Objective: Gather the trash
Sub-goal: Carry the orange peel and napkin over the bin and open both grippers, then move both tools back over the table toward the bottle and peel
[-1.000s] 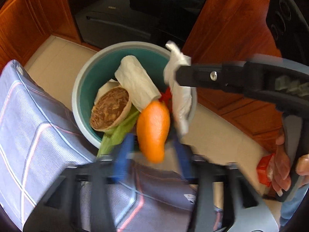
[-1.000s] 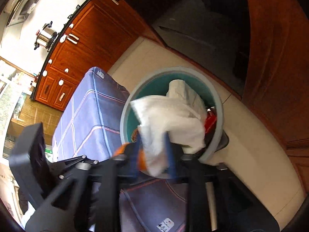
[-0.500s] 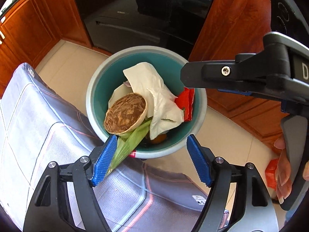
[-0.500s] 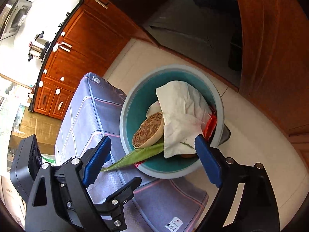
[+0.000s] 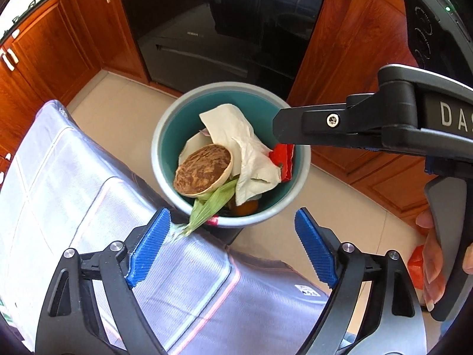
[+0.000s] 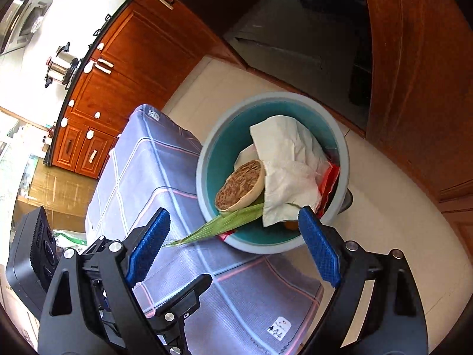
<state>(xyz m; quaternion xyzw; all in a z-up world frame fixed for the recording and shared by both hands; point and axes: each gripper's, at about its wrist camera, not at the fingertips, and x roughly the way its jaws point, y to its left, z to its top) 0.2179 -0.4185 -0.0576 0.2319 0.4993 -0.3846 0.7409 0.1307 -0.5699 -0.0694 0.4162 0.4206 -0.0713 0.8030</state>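
Now that both have let go, the left gripper (image 5: 232,247) and right gripper (image 6: 233,247) hang wide open and empty; the orange fruit (image 5: 246,206) and white napkin (image 6: 288,171) lie in the bin (image 5: 165,136), at twelve o'clock from each, so that drop looks finished.

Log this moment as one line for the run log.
left gripper: open, empty, just opened | right gripper: open, empty | bin: holds napkin, orange, husk
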